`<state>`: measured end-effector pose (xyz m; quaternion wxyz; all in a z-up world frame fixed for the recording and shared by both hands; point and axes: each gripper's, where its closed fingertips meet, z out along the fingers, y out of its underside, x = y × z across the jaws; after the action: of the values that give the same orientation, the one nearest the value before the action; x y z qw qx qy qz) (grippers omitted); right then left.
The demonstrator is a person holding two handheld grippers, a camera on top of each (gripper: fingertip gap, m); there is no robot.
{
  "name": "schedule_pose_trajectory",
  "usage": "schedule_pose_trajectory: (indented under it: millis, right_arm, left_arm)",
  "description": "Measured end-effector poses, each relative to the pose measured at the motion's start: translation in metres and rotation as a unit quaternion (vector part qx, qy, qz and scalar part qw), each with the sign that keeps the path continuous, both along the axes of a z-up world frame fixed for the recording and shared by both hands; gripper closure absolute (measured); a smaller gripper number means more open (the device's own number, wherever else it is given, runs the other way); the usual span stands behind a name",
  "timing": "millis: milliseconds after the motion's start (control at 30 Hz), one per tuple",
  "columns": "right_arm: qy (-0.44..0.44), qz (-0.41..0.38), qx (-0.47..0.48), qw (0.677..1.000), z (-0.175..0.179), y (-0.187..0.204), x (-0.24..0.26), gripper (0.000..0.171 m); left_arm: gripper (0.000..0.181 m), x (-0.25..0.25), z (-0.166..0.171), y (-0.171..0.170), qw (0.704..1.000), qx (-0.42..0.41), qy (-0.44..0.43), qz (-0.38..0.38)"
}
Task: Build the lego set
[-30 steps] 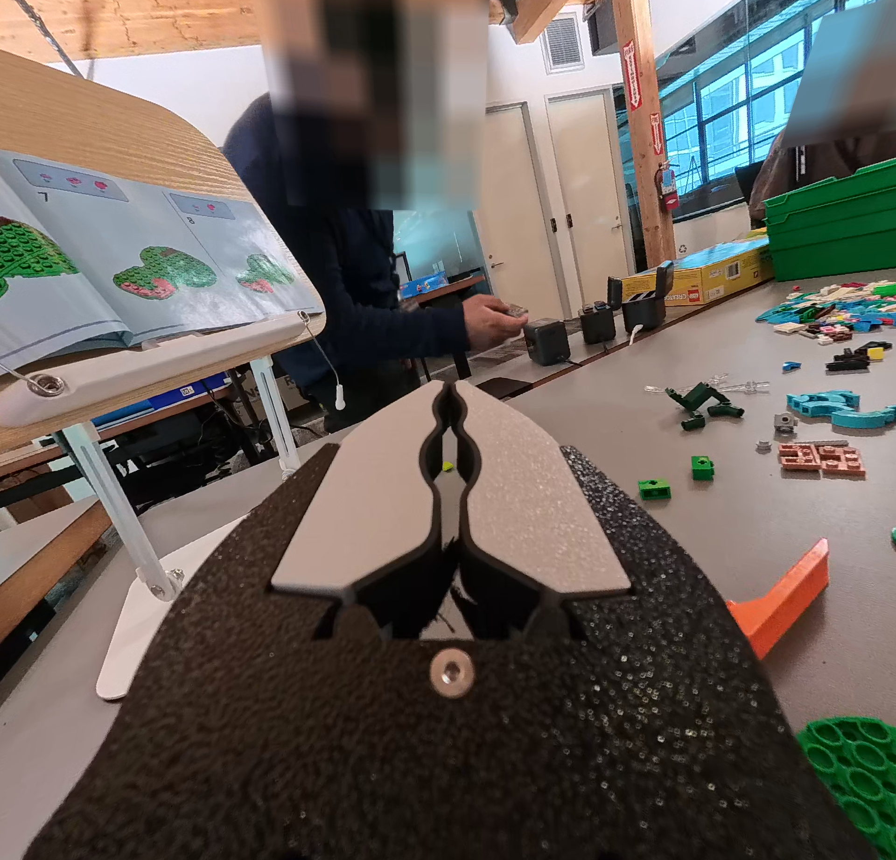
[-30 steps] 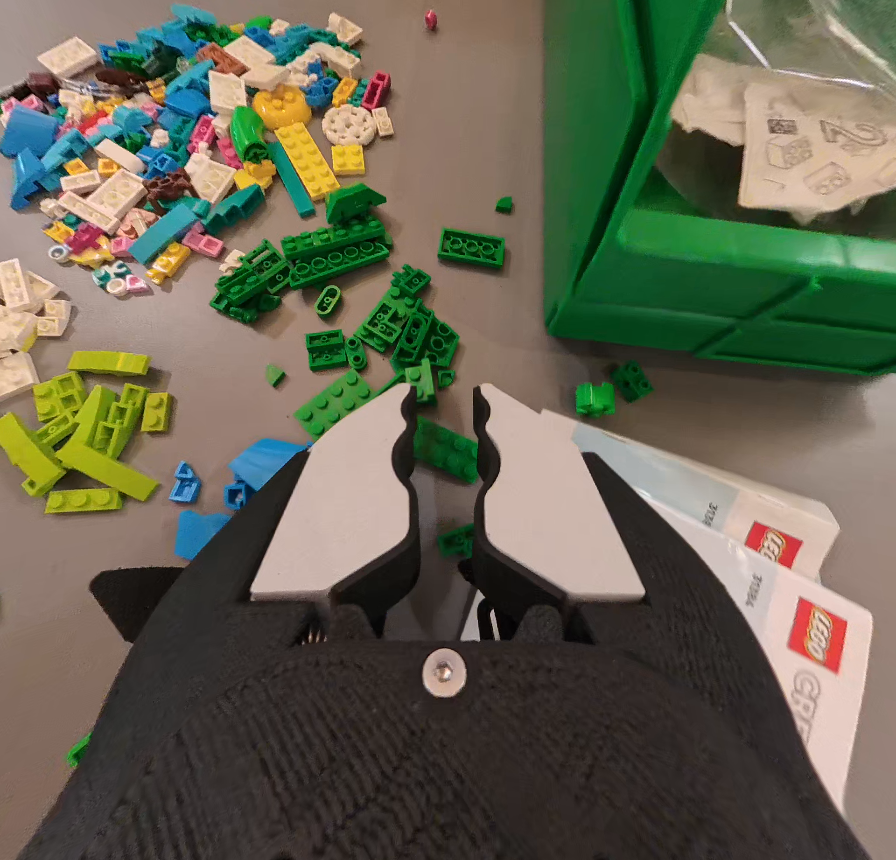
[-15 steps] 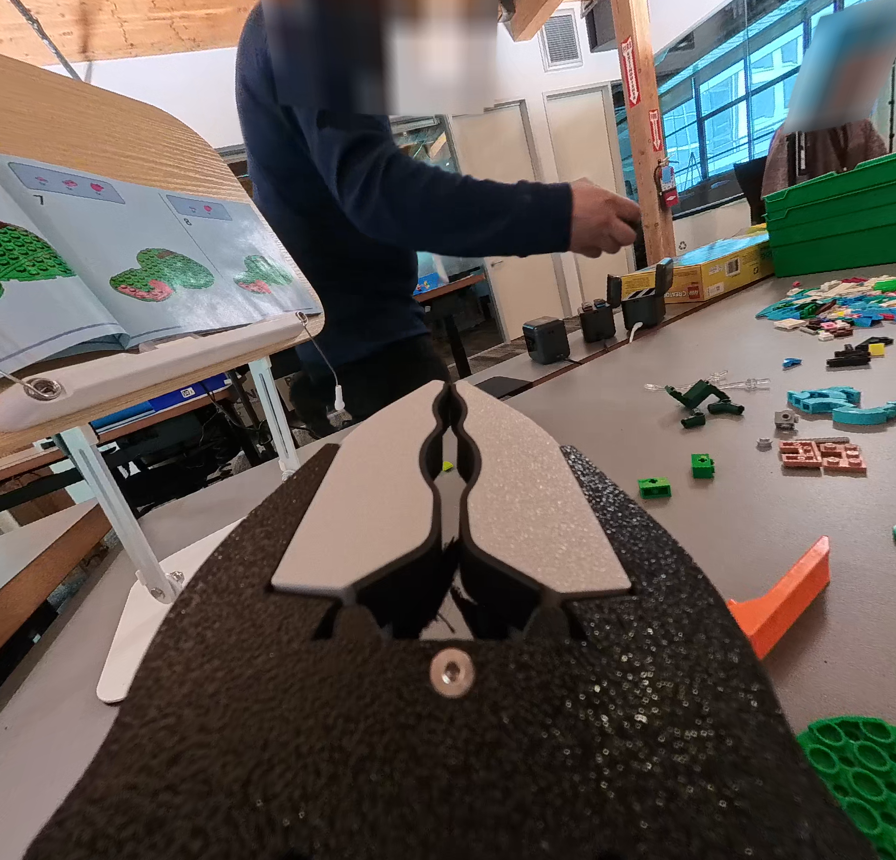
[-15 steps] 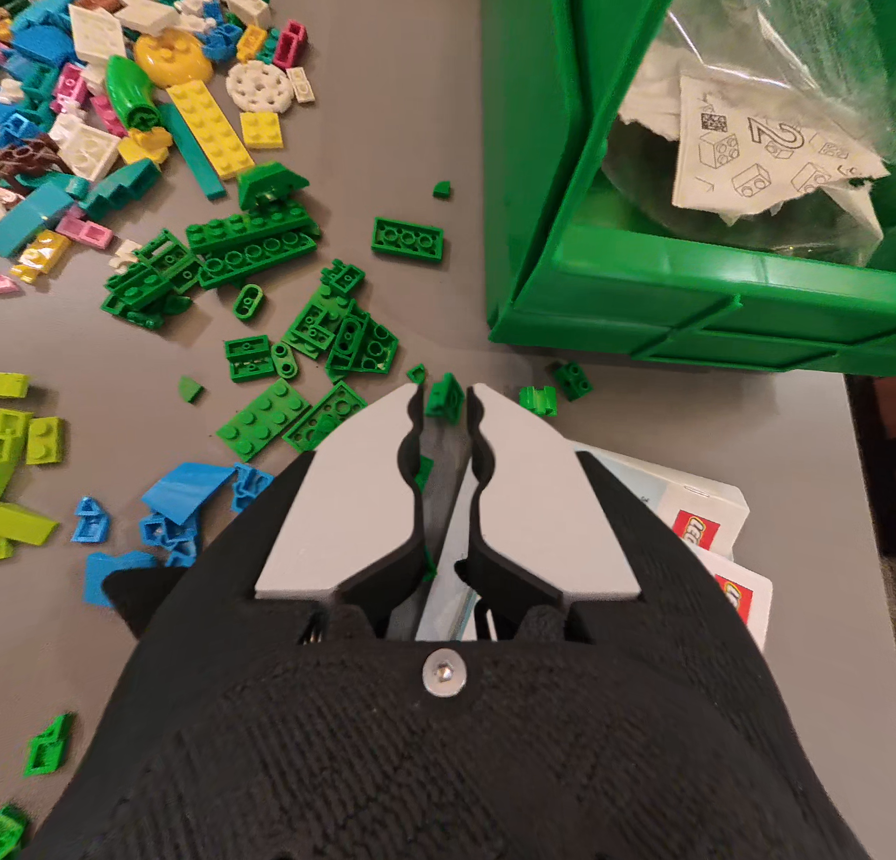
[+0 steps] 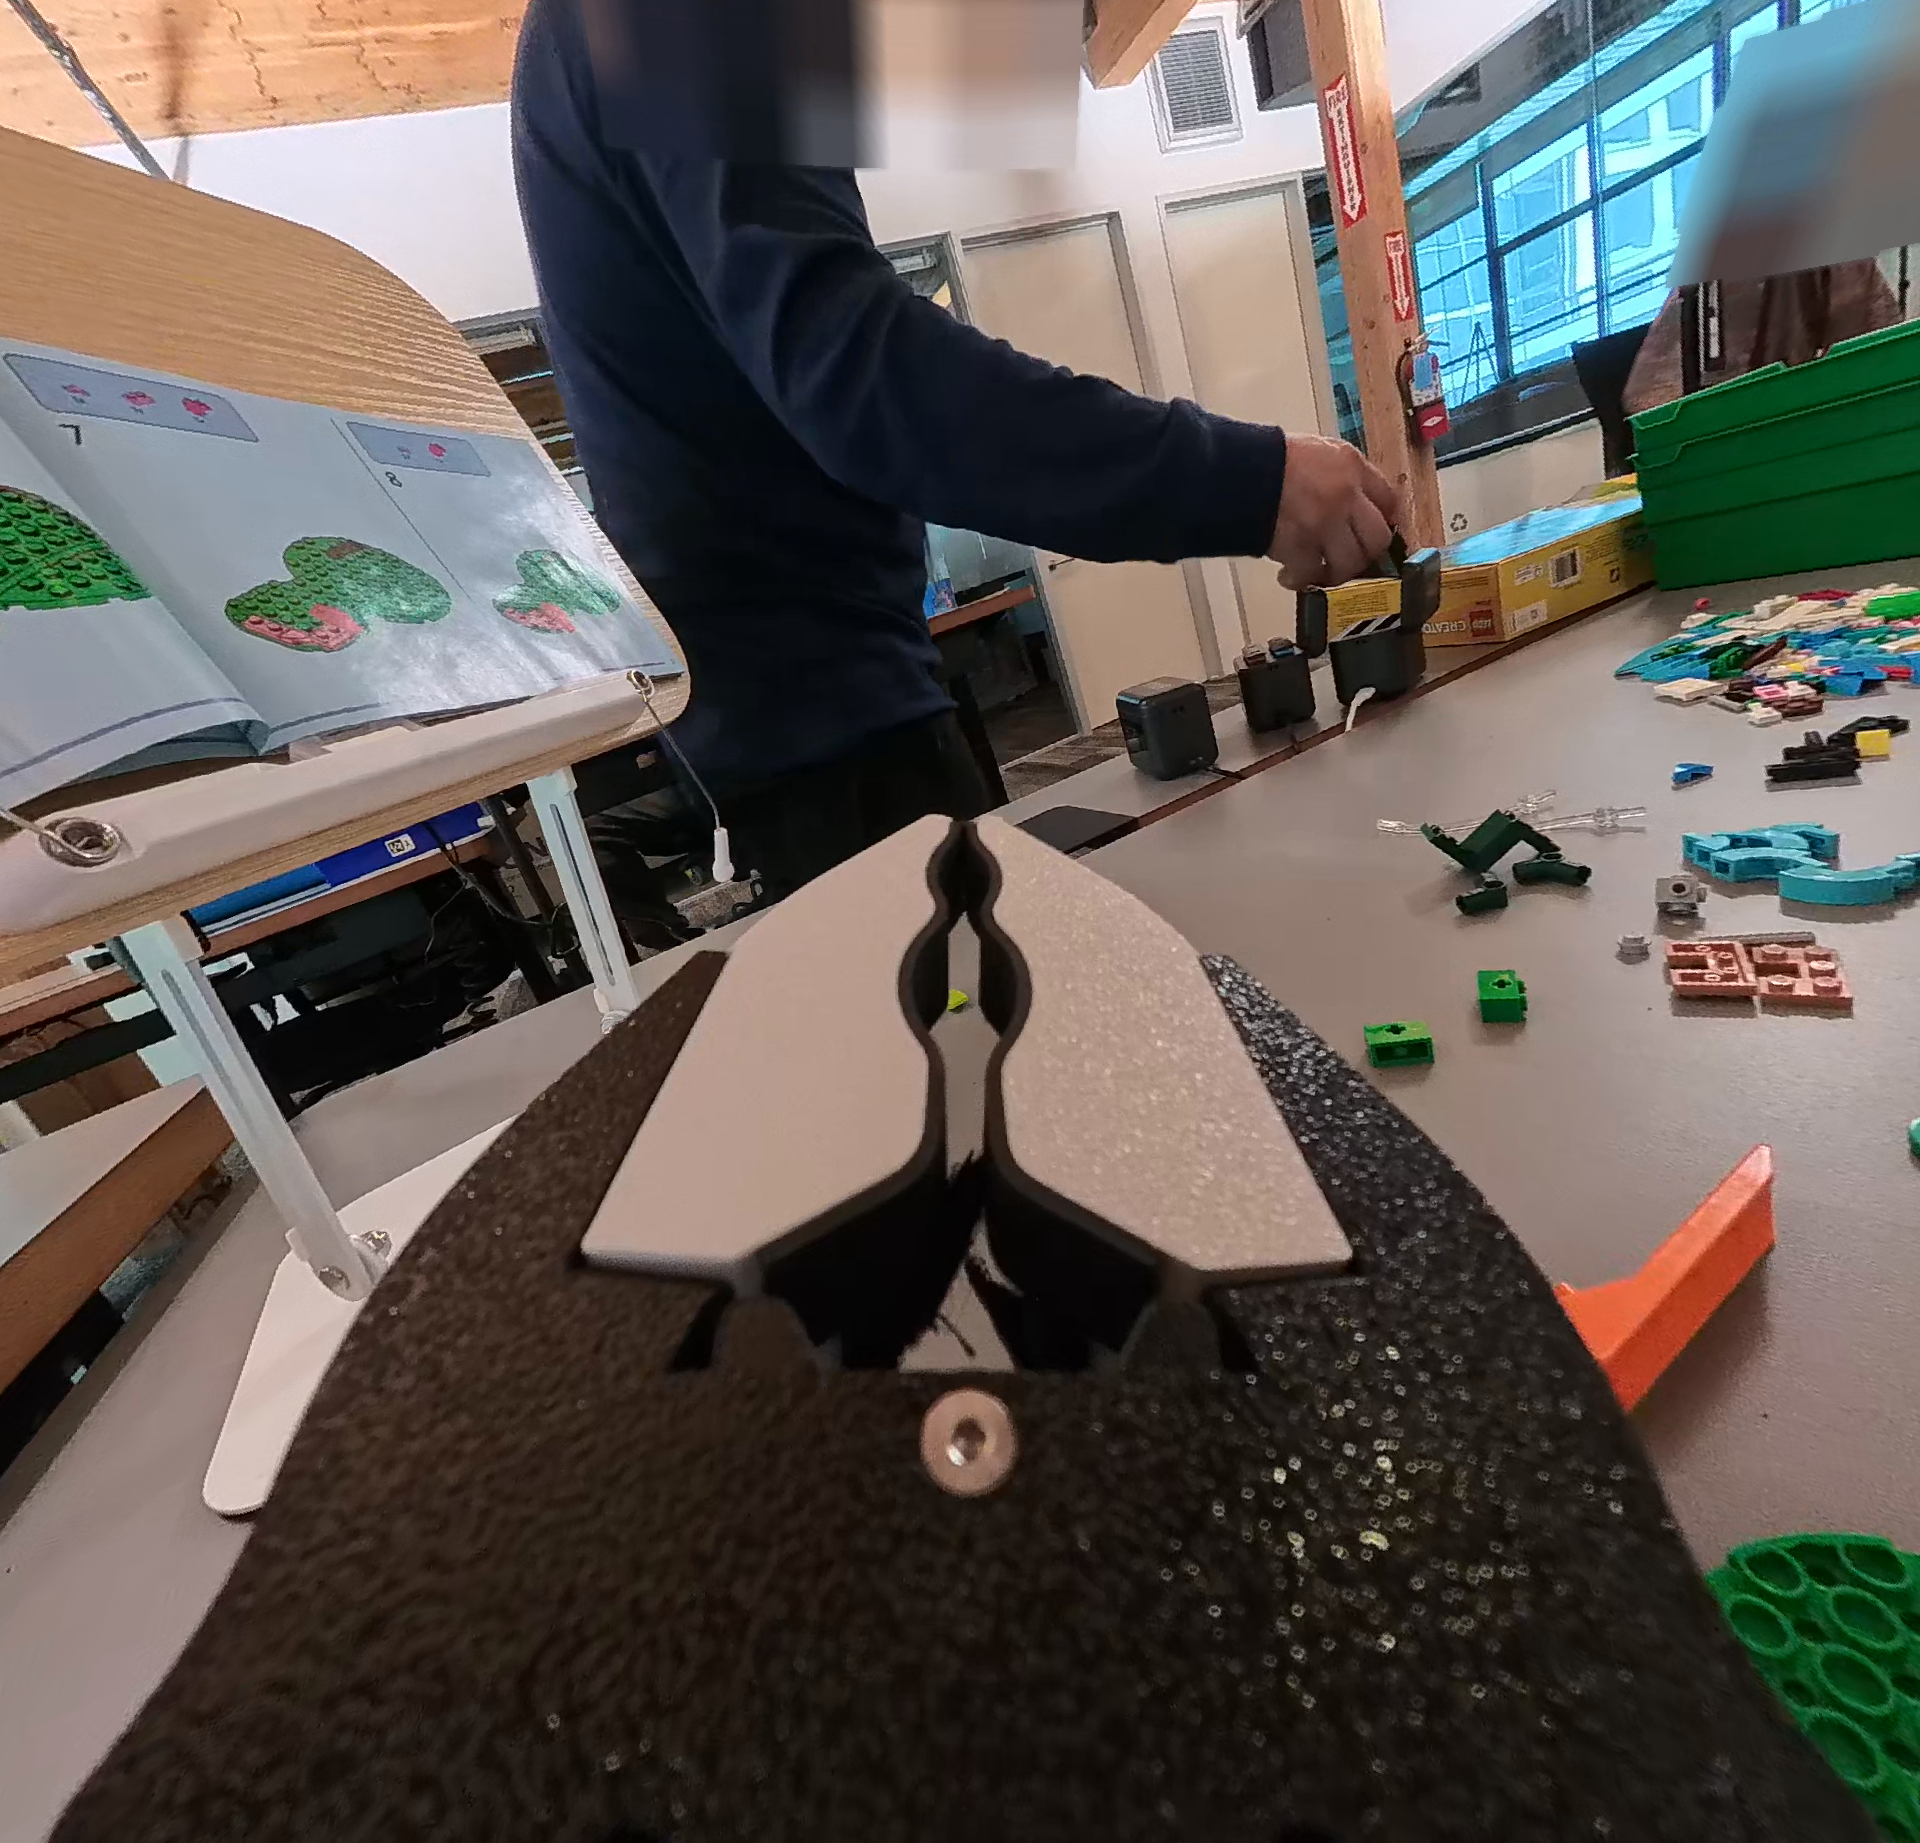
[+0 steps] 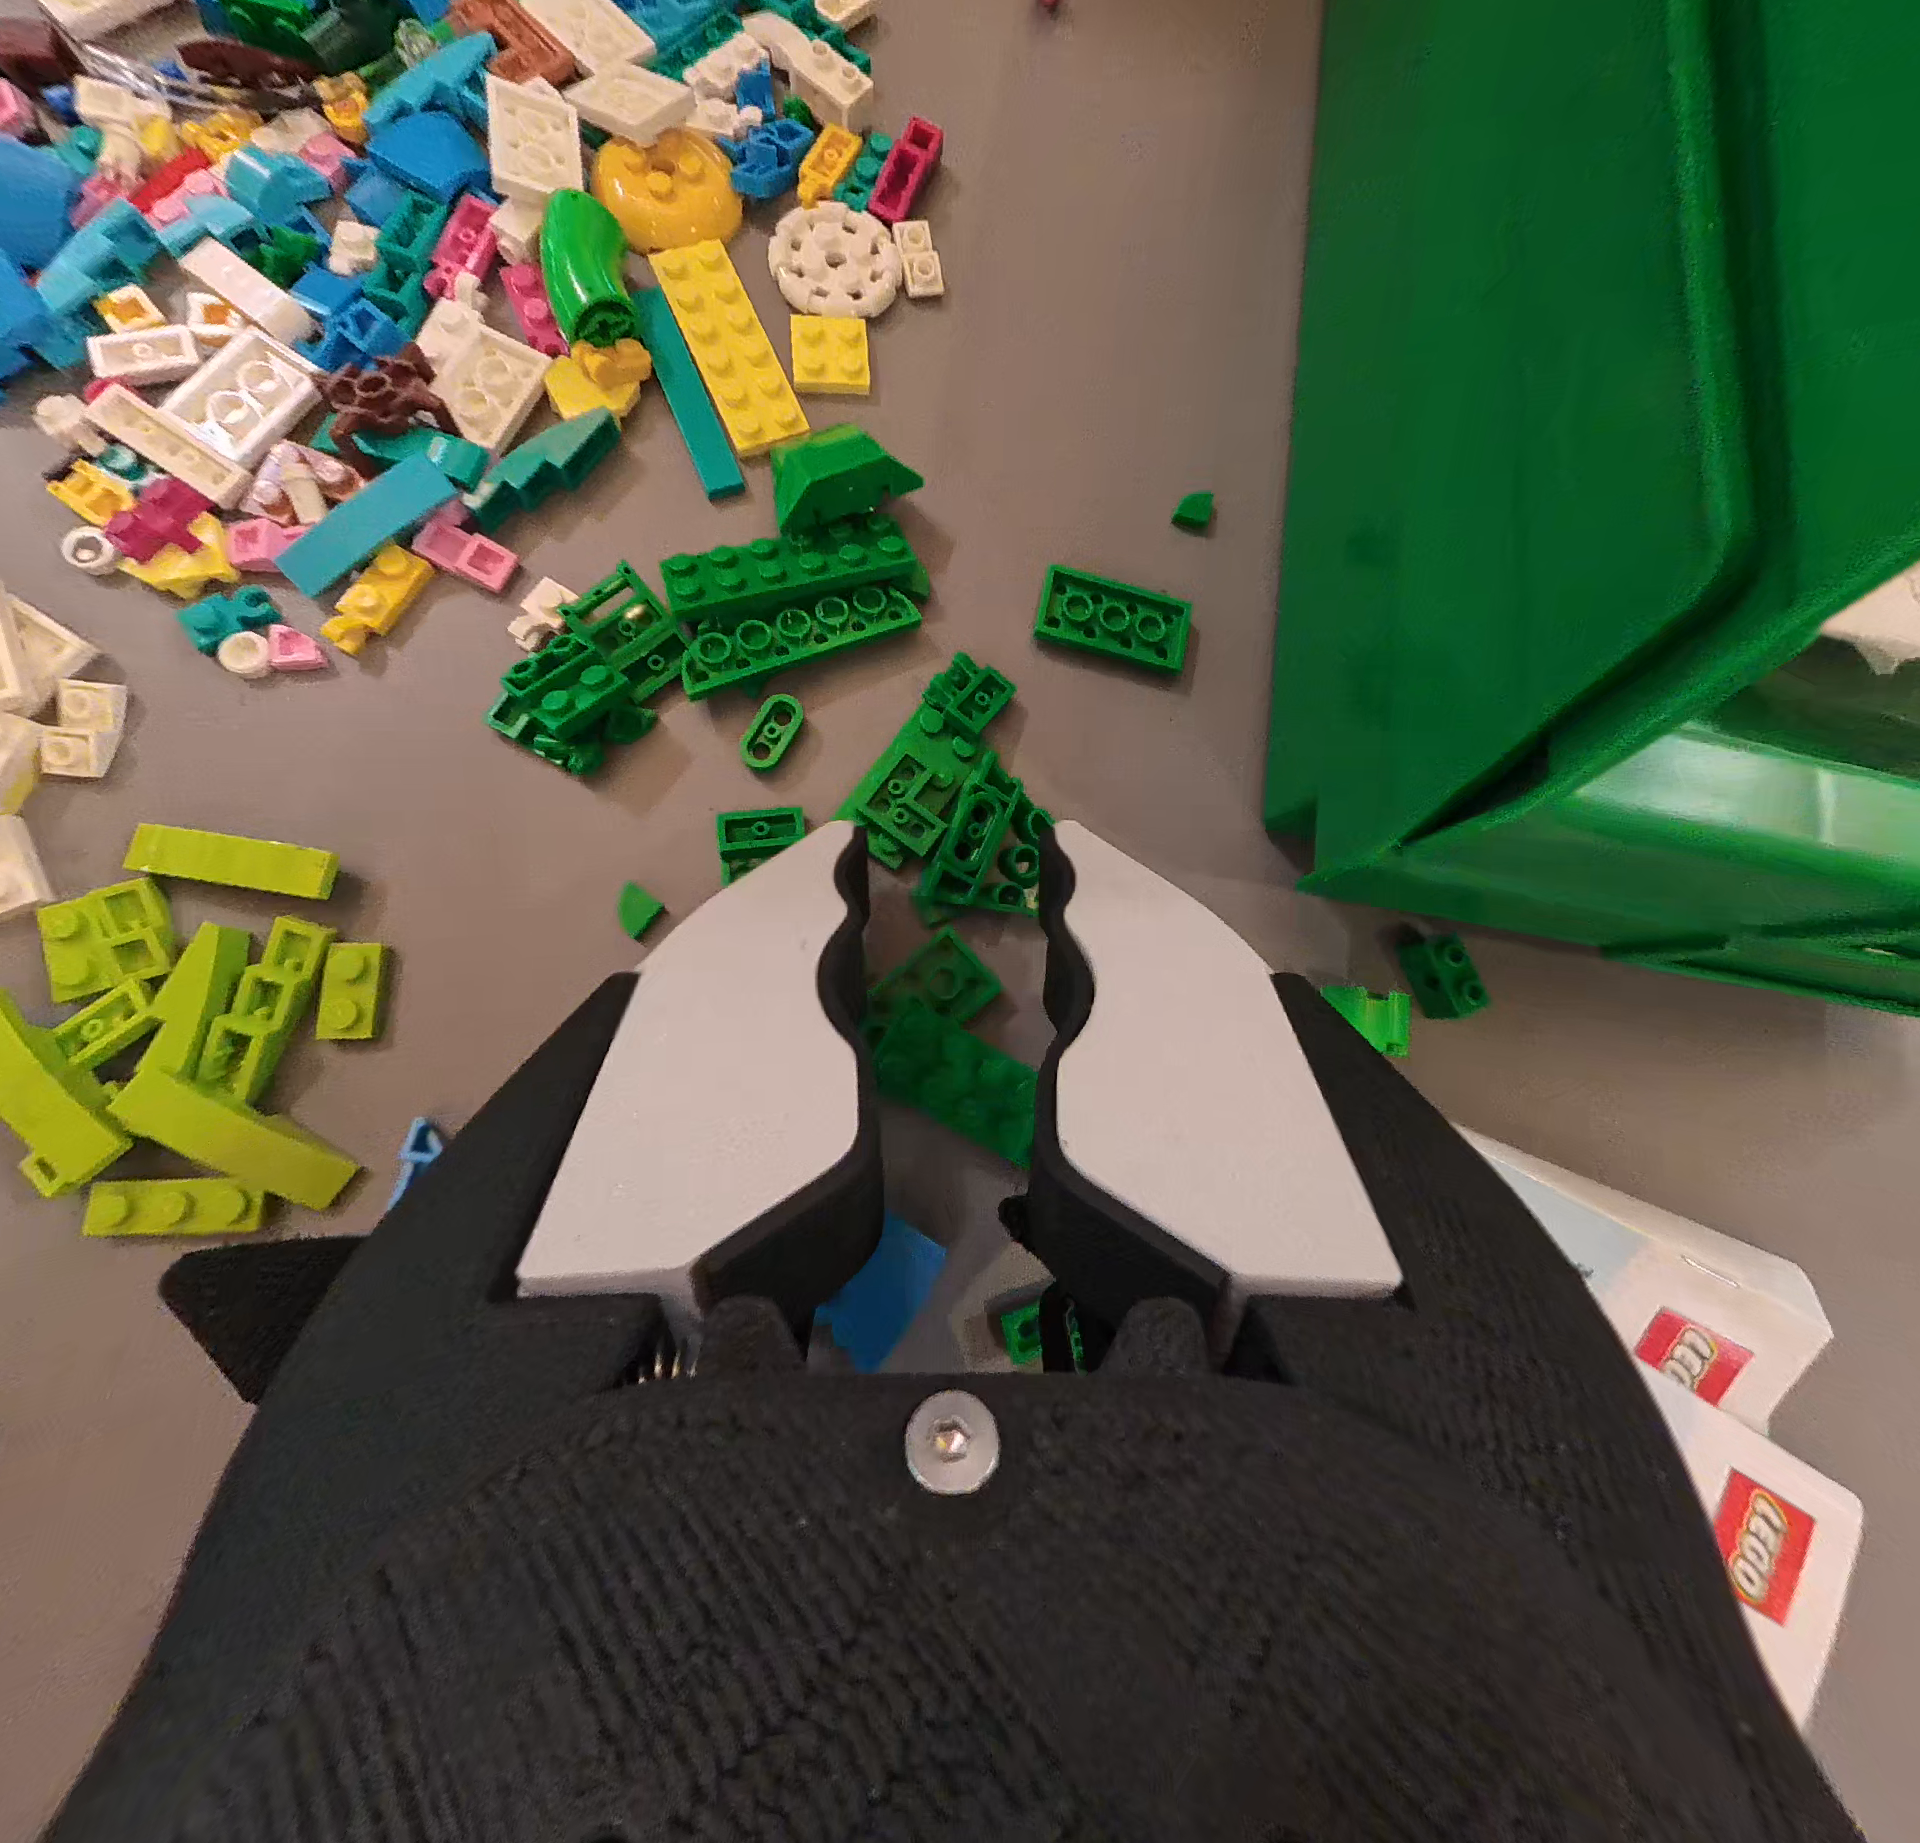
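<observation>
Left tool (image 5: 966, 843) has tips pressed together; right tool (image 6: 954, 843) is spread, angled downward.

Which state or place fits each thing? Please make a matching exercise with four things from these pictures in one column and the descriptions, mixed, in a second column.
Things:
1. left claw
2. right claw
3. instruction booklet
4. lime green pieces

Descriptions:
A. open, above a heap of dark green pieces
B. lying in a group on the grey table, left of the claw
C. shut, holding nothing
D. open on a tilted wooden stand

Pairs: 1-C, 2-A, 3-D, 4-B
</observation>
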<state>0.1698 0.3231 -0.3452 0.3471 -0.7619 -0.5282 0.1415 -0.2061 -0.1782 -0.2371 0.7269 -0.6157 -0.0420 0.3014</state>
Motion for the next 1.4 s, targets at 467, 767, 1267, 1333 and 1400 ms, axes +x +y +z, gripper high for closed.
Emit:
schedule_pose_trajectory:
  millis: [467, 767, 1267, 1333, 1400]
  right_arm:
    - [0.024, 0.018, -0.003, 1.0, 0.007, -0.011, -0.006, 0.146]
    - [0.038, 0.113, -0.037, 0.992, 0.005, -0.046, -0.042, 0.14]
    - [0.056, 0.047, 0.0, 0.997, 0.014, -0.029, -0.014, 0.171]
    - [0.083, 0.038, -0.009, 0.996, 0.019, -0.028, -0.007, 0.171]
    - [0.102, 0.018, -0.011, 0.995, 0.022, -0.023, 0.001, 0.171]
  left_arm:
    - [0.181, 0.0, 0.0, 0.0, 1.0, 0.0, 0.0, -0.001]
    - [0.181, 0.001, 0.0, 0.001, 1.0, -0.001, 0.002, -0.002]
    - [0.181, 0.002, 0.0, 0.001, 1.0, -0.001, 0.002, -0.004]
    - [0.181, 0.002, 0.0, 0.001, 1.0, -0.002, 0.002, -0.004]
    - [0.181, 0.002, 0.0, 0.001, 1.0, -0.001, 0.003, -0.004]
